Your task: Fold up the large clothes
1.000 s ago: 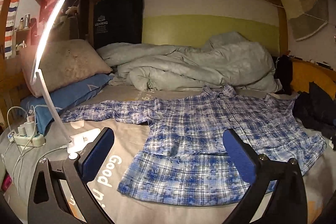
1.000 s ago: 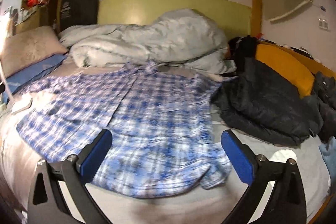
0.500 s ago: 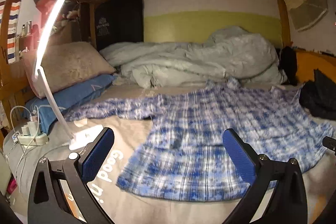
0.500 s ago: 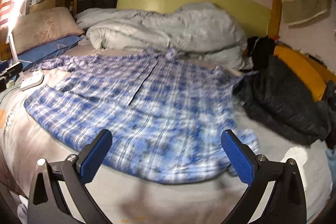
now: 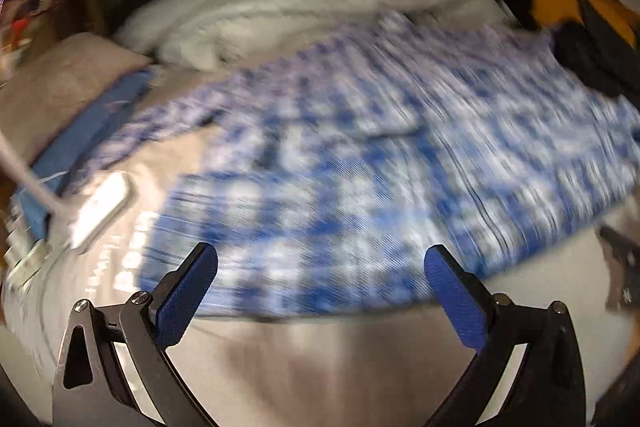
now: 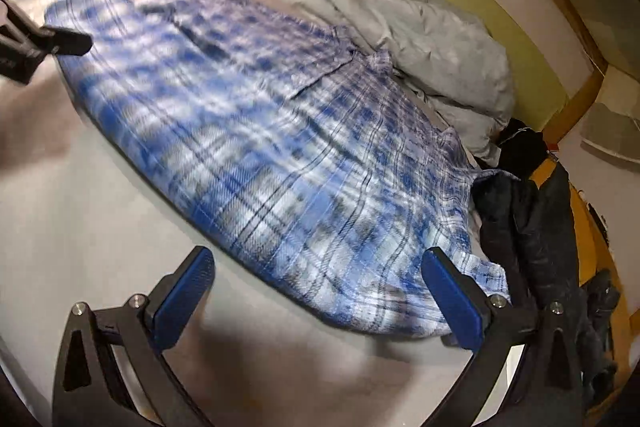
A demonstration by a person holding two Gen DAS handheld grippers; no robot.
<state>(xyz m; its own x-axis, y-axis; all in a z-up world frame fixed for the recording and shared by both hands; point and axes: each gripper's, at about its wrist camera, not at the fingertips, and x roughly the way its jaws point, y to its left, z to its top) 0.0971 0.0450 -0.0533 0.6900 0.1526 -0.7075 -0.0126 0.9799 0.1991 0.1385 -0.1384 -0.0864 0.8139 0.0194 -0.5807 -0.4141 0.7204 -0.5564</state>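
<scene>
plaid shirt (image 5: pixel 360 155) now closer, motion-blurred

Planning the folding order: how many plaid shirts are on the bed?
1. The blue plaid shirt lies spread flat across the bed, between the duvet and the near edge. Others may hide under the dark clothes.

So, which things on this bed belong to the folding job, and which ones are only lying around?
Belongs to the job:
- blue plaid shirt, spread flat
- left gripper, open
- right gripper, open

Only lying about:
- crumpled grey duvet
- dark jacket beside the shirt
- pillows
- white desk lamp
</scene>
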